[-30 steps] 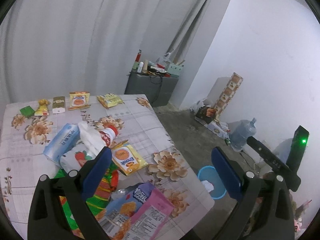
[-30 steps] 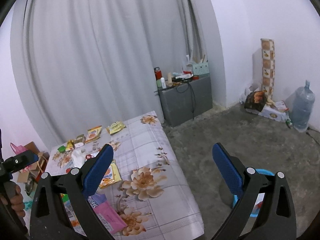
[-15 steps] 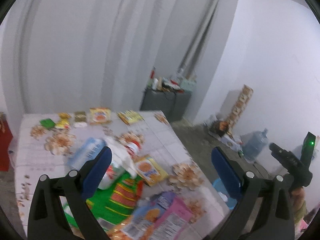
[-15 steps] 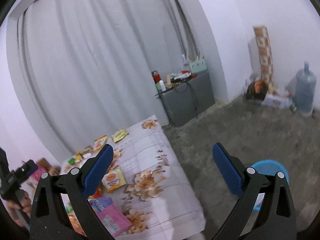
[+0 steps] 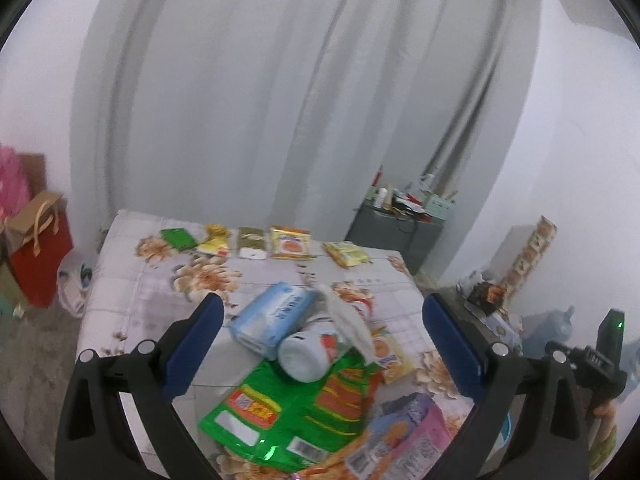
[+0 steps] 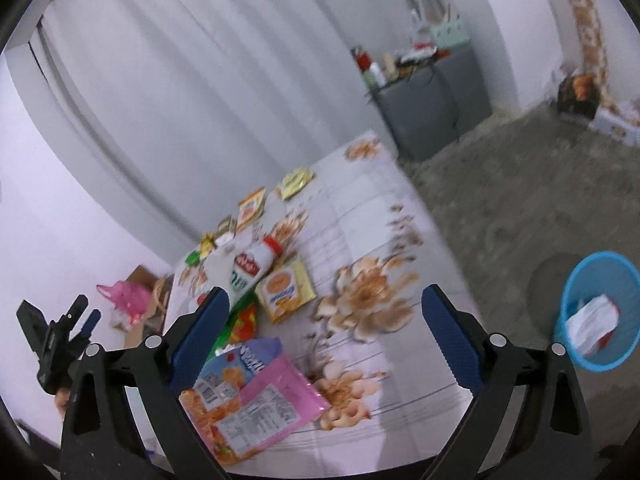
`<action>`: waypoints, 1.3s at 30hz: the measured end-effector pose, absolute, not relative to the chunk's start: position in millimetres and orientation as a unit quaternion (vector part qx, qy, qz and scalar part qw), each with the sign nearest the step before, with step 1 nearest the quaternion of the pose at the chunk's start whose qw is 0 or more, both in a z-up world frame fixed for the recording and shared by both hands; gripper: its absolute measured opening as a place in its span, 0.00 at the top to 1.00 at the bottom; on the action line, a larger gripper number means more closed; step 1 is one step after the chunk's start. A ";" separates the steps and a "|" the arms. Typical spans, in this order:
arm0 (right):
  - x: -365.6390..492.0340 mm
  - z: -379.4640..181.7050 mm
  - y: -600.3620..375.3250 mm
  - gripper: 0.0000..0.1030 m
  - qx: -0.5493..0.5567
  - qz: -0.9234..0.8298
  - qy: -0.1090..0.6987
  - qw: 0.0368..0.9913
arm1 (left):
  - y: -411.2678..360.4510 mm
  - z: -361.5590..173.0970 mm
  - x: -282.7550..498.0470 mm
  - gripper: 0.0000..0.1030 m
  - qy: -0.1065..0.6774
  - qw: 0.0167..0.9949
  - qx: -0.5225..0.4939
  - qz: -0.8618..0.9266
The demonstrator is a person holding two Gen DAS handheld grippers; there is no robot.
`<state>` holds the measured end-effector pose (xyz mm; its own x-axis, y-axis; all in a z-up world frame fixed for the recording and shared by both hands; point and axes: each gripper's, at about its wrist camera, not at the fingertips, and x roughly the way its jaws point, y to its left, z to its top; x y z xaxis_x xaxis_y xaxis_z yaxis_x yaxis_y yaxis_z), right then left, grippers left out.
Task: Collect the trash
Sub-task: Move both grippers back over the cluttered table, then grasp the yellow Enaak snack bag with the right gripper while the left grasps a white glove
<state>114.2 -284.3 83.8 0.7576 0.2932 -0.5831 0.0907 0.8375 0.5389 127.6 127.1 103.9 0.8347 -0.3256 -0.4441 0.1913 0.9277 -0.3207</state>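
**Both grippers up and empty, lining up the next piece of trash**

White curtain ahead of me, grey floor off to my right, and under both grippers the flowered table (image 5: 132, 292) with its scatter of wrappers. Biggest thing below my left gripper (image 5: 320, 344), jaws wide apart and holding nothing, is the green snack bag (image 5: 288, 412), lying flat just beneath the fingers. Resting on its far edge is the white bottle (image 5: 308, 354) on its side, touching the blue tissue pack (image 5: 276, 316) to its left. Nearer me and to the right sits the pink packet (image 6: 276, 400), right under my right gripper (image 6: 326, 336), also spread open and empty. Smaller still, the yellow biscuit pack (image 6: 286, 290) lies just ahead of that gripper. Down on the floor, far right, the blue bin (image 6: 596, 316) already has some paper in it.

I reckon this is the reach-and-choose step. Next move: drop onto one wrapper's edge, pinch, then carry it right to the bin.
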 end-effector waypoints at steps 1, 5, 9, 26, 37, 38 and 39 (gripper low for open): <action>118.7 81.2 -280.8 0.12 0.279 0.059 0.351 0.892 | 131.3 101.3 128.5 0.05 0.255 0.948 -0.137 -0.131; 135.3 76.3 -267.8 0.14 0.272 0.067 0.371 0.885 | 147.7 86.7 138.6 0.05 0.271 0.944 -0.155 -0.112; 146.6 71.7 -257.7 0.15 0.267 0.073 0.385 0.880 | 151.5 73.3 148.4 0.05 0.288 0.934 -0.173 -0.123; 187.9 35.9 -239.9 0.28 0.278 0.116 0.452 0.839 | 45.5 38.6 270.7 0.20 0.419 0.863 -0.144 -0.241; 267.9 4.2 -203.1 0.30 0.262 0.174 0.518 0.795 | 8.8 10.5 306.5 0.36 0.464 0.862 -0.037 -0.201; 273.8 -2.2 -205.4 0.33 0.278 0.172 0.527 0.784 | 8.5 10.6 305.9 0.38 0.464 0.862 -0.037 -0.201; 278.1 -7.5 -207.2 0.34 0.288 0.170 0.534 0.777 | 8.1 9.9 305.5 0.39 0.464 0.862 -0.036 -0.201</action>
